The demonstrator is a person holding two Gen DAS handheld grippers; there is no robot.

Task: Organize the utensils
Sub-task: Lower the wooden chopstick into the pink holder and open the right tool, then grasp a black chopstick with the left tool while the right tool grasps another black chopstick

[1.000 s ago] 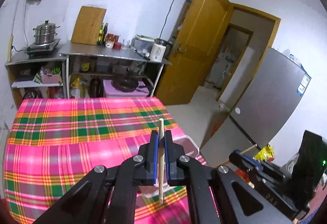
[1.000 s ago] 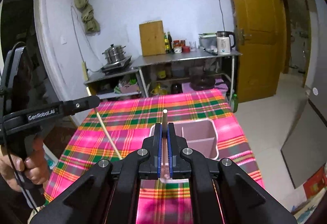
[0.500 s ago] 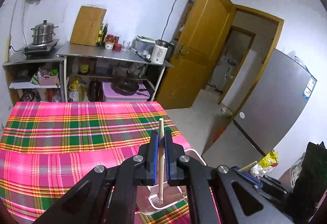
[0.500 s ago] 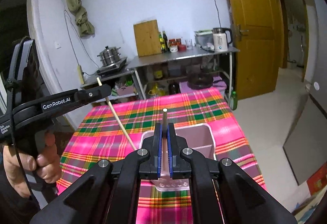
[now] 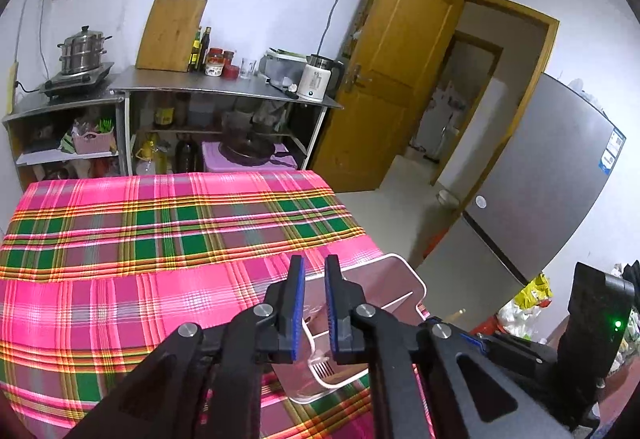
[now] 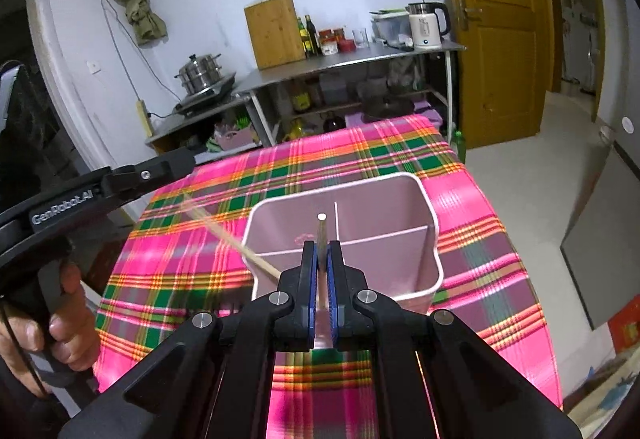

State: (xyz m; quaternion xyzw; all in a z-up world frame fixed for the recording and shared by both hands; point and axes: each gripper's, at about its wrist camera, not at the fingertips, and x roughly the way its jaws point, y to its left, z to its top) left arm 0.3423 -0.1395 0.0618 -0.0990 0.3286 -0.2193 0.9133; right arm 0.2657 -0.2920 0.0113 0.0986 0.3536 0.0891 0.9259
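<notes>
A pink divided utensil holder [image 6: 380, 239] stands on the plaid tablecloth; it also shows in the left wrist view [image 5: 384, 303]. My left gripper [image 5: 314, 271] is open and empty above the holder's rim. A wooden chopstick [image 6: 240, 247], blurred, slants down from below the left gripper [image 6: 172, 163] into the holder's front left compartment. My right gripper [image 6: 322, 251] is shut on a thin metal utensil handle [image 6: 321, 229] and holds it over the holder's middle.
The pink and green plaid table [image 5: 160, 239] spreads to the left. A steel shelf unit [image 5: 224, 95] with pots, bottles and a kettle stands behind it. A wooden door [image 5: 396, 87] and a grey fridge [image 5: 540, 179] are at the right.
My left gripper has opened and let go of the chopstick, which now falls into the holder. My right gripper has moved closer over the holder with its utensil.
</notes>
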